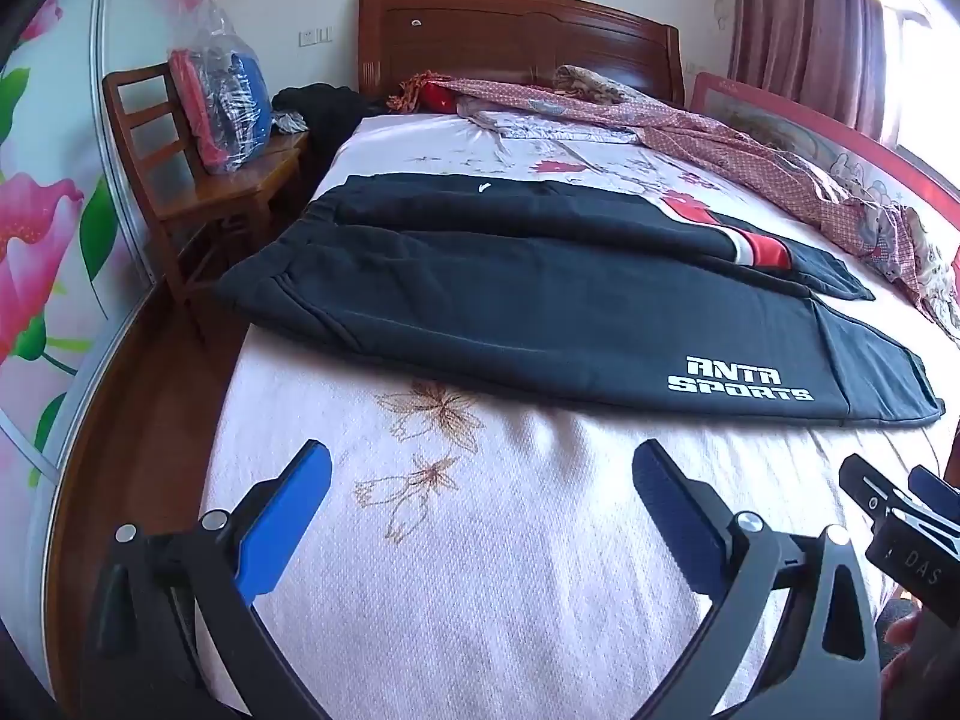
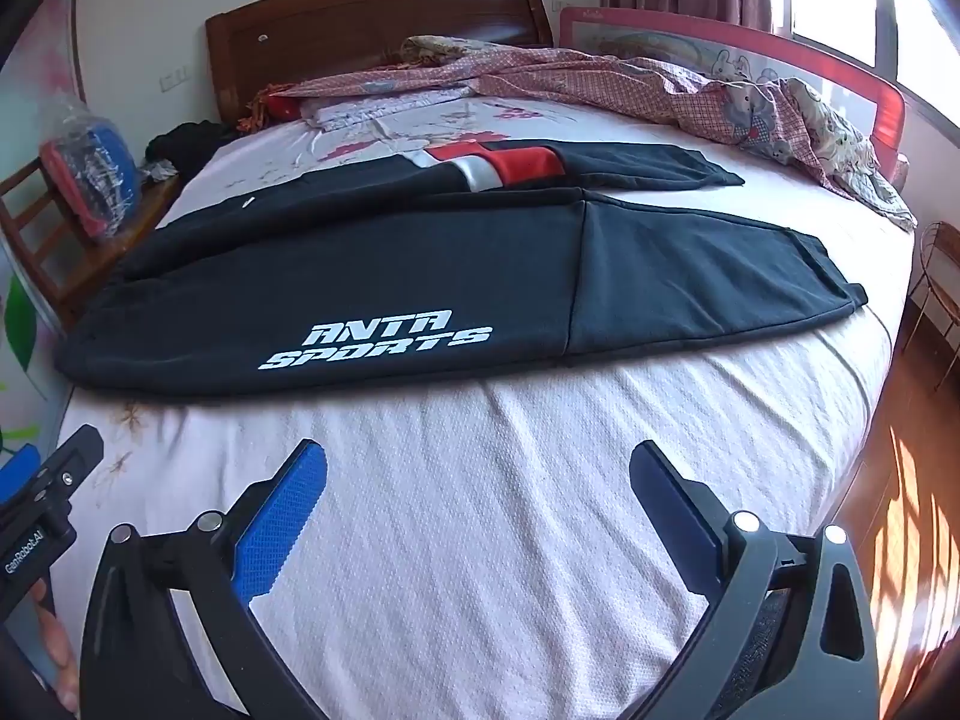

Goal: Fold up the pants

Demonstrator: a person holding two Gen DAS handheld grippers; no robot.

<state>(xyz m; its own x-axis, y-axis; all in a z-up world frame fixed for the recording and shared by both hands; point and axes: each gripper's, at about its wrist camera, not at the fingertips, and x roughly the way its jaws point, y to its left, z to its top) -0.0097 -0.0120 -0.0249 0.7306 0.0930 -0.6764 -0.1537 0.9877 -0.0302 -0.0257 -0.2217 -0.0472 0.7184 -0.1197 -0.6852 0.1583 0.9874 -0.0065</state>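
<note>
I count one pair of black pants (image 1: 540,300), one bed (image 1: 480,570), one wooden chair (image 1: 180,180) at upper left, one plastic-wrapped bundle (image 1: 222,90), and my two hand-held grippers: left hand-held gripper (image 1: 480,480), right hand-held gripper (image 2: 478,480).

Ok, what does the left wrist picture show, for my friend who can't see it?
Black pants printed ANTA SPORTS lie flat across a bed. The left gripper hovers in front with its jaws wide open, holding nothing. A wooden chair stands beside the bed.
</note>
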